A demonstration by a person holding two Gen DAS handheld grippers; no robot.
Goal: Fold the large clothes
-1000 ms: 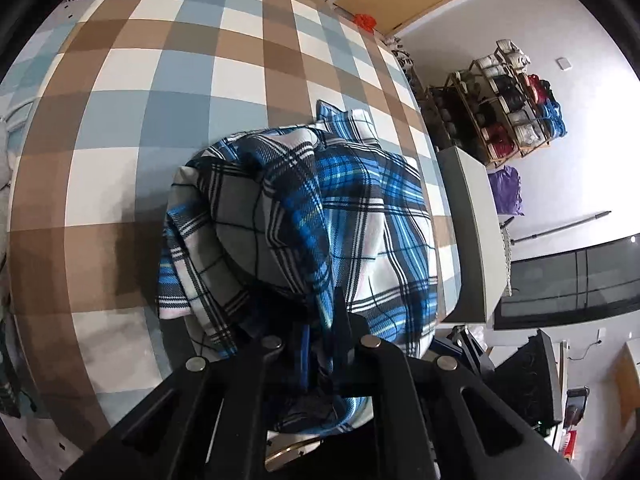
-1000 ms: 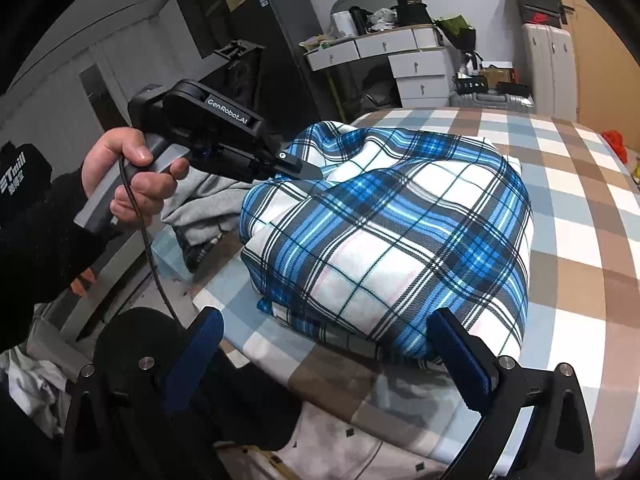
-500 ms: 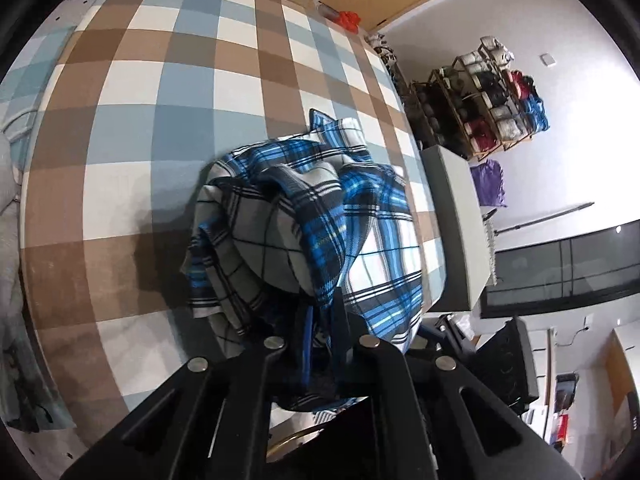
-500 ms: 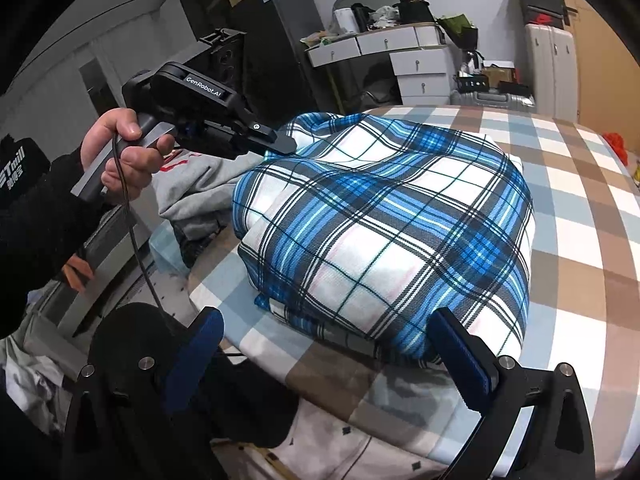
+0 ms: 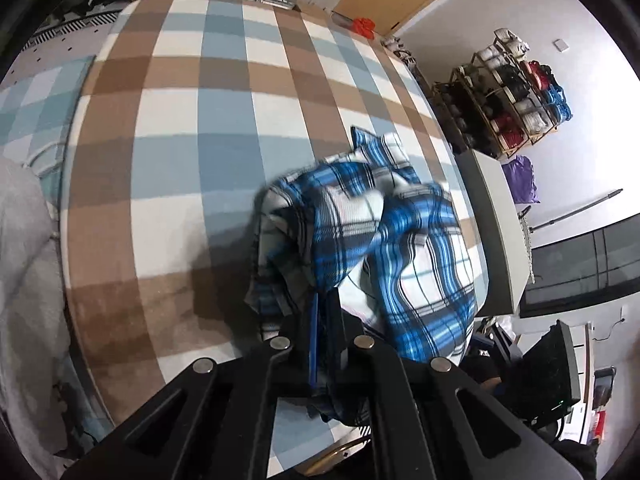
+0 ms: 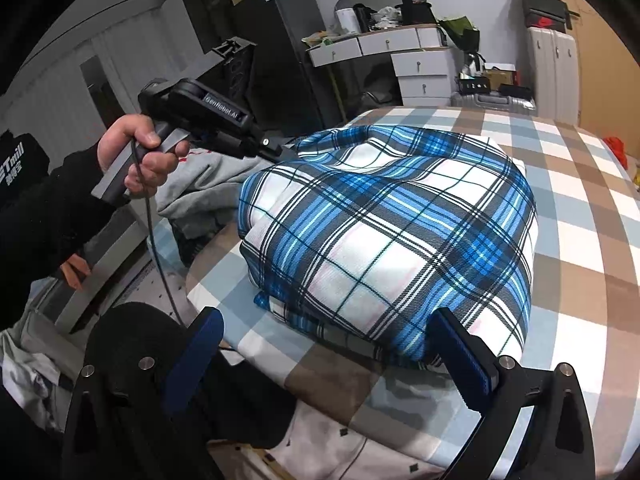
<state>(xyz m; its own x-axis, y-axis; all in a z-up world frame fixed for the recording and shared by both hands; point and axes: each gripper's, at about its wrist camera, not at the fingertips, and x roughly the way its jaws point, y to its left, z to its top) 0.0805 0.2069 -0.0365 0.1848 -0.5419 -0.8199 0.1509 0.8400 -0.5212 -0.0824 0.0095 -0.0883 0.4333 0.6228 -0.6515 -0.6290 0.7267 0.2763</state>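
A blue, white and black plaid garment (image 6: pixel 392 240) lies bunched near the corner of a bed with a brown, blue and white checked cover (image 6: pixel 580 216). My left gripper (image 5: pixel 322 300) is shut on a fold of the plaid garment (image 5: pixel 360 232) and lifts that edge off the bed. From the right wrist view a hand holds that left gripper (image 6: pixel 280 150) at the garment's far left edge. My right gripper (image 6: pixel 324 356) stands open at the near bed edge, just short of the garment, with nothing between its blue pads.
A grey sweatshirt (image 6: pixel 200 184) lies heaped left of the bed. Beyond the bed stand white drawers (image 6: pixel 416 68), a silver suitcase (image 6: pixel 492 102) and a dark cabinet. A shoe rack (image 5: pixel 508 96) and a grey box (image 5: pixel 500 220) are on the bed's right side.
The left gripper has drawn the held fold sideways away from the bed's middle, stretching the garment taller and narrower in its view. The right gripper has stayed still.
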